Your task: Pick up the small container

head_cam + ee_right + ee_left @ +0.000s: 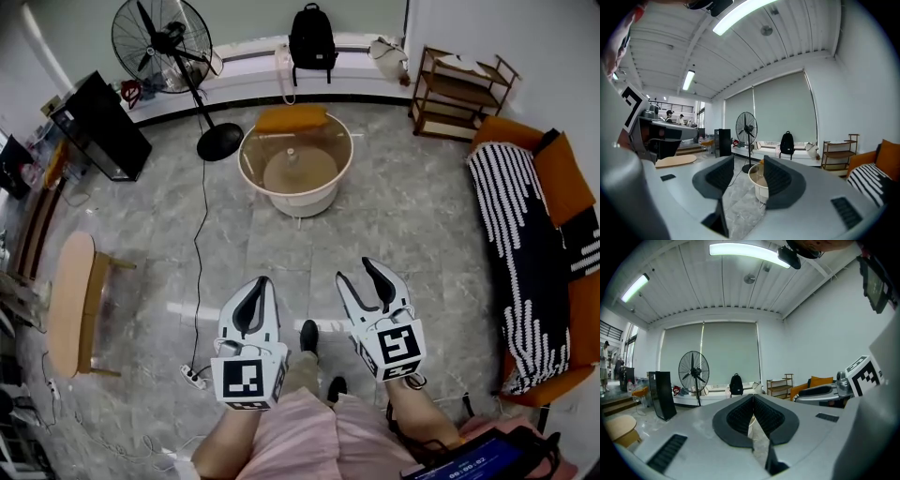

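Observation:
The small container point(292, 155) stands on a round glass-topped table point(251, 155) in the middle of the room, well ahead of both grippers. In the head view my left gripper point(264, 281) is held low over the floor, its jaws shut with nothing between them. My right gripper point(354, 270) hangs beside it with its jaws open and empty. In the left gripper view the left gripper point(753, 397) has its pads touching. The right gripper view shows the right gripper point(748, 161) framing the table point(757, 186) between its open jaws.
A standing fan point(173, 42) and its cable are at the back left, beside a black cabinet point(98, 127). A wooden bench point(70, 300) is at left. A sofa with a striped blanket point(520, 253) and a shelf point(464, 94) line the right. A power strip point(194, 377) lies near my feet.

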`<state>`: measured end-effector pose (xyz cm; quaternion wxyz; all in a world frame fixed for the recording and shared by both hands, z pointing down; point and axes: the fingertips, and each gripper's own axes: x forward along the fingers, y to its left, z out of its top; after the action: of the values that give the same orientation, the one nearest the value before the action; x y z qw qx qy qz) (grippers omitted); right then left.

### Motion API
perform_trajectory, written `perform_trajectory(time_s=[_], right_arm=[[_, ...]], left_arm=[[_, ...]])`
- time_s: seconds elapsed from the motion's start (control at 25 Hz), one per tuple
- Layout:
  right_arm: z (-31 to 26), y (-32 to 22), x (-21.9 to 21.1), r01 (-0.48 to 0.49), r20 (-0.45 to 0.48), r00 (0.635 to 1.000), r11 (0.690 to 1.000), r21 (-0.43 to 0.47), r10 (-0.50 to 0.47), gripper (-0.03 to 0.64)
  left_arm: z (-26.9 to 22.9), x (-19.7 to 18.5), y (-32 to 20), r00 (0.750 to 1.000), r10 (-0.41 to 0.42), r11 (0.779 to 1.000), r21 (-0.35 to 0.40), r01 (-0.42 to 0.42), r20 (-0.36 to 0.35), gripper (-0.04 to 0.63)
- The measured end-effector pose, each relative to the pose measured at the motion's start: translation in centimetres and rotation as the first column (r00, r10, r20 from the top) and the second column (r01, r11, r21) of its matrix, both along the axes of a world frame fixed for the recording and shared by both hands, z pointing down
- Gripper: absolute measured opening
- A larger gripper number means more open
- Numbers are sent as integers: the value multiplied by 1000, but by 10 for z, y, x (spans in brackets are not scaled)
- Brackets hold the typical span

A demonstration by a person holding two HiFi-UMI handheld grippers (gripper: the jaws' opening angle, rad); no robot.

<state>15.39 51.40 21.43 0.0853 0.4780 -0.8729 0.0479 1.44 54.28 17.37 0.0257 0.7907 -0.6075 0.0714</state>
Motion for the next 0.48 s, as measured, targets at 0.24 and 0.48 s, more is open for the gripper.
perform_trajectory(time_s=[0.24,0.48], right_arm=[[9,-72,-29,-16,-22,1000,1000,-25,16,199],[0,-149,-76,-1,-34,999,1000,-10,1,195]], left_arm=[[8,-25,-77,999,29,1000,-5,-29,-16,12],[-1,-61,-152,998,45,999,11,-45,-37,12]])
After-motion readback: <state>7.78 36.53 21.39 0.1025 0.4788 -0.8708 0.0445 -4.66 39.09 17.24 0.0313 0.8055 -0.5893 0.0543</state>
